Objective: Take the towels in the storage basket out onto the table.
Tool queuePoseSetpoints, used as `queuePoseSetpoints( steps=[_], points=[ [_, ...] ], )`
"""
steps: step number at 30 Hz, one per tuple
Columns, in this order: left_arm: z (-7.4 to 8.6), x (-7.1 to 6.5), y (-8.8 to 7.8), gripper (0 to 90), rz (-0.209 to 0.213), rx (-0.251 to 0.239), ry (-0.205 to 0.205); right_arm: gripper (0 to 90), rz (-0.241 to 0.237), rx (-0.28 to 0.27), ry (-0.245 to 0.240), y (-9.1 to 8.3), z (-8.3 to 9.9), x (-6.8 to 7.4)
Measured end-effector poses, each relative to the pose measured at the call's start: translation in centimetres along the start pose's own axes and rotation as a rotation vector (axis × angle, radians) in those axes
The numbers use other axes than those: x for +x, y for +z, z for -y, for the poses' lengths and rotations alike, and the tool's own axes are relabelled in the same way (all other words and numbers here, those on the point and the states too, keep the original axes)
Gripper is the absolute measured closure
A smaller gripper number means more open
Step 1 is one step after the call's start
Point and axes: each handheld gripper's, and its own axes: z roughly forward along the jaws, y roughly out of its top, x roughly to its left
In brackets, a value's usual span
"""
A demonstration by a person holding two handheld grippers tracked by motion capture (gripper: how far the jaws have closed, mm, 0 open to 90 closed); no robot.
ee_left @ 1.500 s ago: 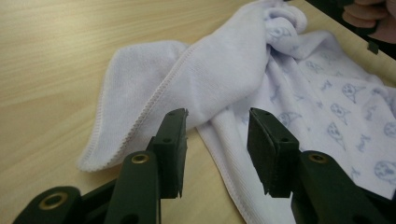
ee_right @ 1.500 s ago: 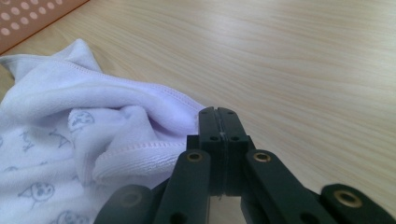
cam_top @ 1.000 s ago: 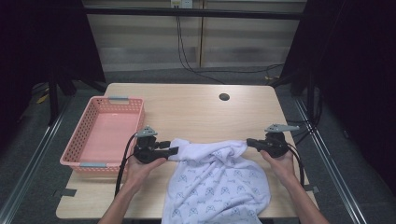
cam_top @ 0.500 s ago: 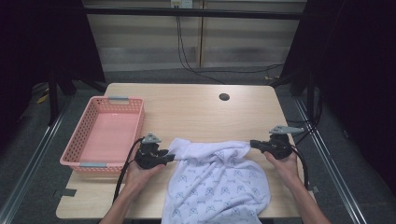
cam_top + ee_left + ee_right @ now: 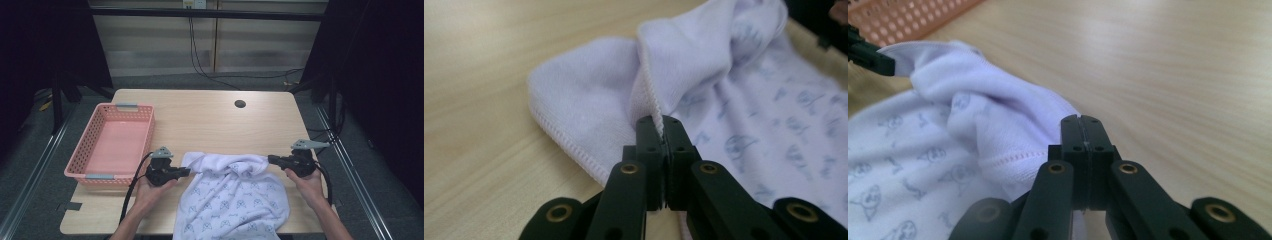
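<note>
Pale wood-grain table [image 5: 210,125] is carrying a soft white terry towel [image 5: 235,200] with a faint printed pattern, lying rumpled at the near edge. Left gripper [image 5: 659,125] has just been closing and is pinching the towel's stitched hem. Right gripper [image 5: 1082,122] is clamping the opposite corner. Perforated pink plastic basket [image 5: 112,145] is sitting at the left.

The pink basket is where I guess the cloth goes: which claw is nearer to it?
Left. The left claw sits just off the pink basket, near its front right corner, pinching the white cloth; the right claw grips the cloth's far end.
</note>
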Motion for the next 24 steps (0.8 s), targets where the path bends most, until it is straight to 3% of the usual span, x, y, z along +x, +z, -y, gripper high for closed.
queuePoseSetpoints(
  steps=[5,8,11,13,14,16,18,20,24],
  points=[
    [-2.5,-0.4,-2.3,88.3,-0.015,-0.102,0.029,90.0,0.023,-0.12,0.025,-2.7,-2.4,-0.9],
    [-4.4,-0.5,-3.3,88.3,-0.027,-0.152,0.044,90.0,0.037,-0.182,0.005,-4.0,-4.7,-1.0],
    [-6.6,-0.2,-4.2,88.3,0.001,-0.204,0.011,90.0,0.025,-0.243,0.007,-4.8,-7.1,-1.1],
    [-8.3,-0.4,-4.9,88.3,-0.054,-0.204,0.061,90.0,0.029,-0.258,-0.009,-4.8,-8.8,-1.1],
    [-8.9,-0.4,-5.3,88.3,-0.057,-0.222,0.068,90.0,0.04,-0.269,-0.02,-4.8,-9.6,-1.1],
    [-9.8,0.2,-6.0,88.3,-0.074,-0.257,0.063,90.0,0.038,-0.298,-0.016,-4.9,-10.8,-1.3],
    [-10.6,1.2,-6.4,88.3,-0.06,-0.273,0.031,90.0,0.027,-0.319,0.012,-4.7,-11.6,-1.9],
    [-11.3,1.8,-6.4,88.3,-0.115,-0.258,0.046,90.0,0.038,-0.316,0.016,-4.3,-12.5,-2.3],
    [-12.3,3.6,-6.6,88.3,-0.133,-0.282,0.02,90.0,0.063,-0.324,0.018,-4.0,-14.3,-3.4]
  ],
)
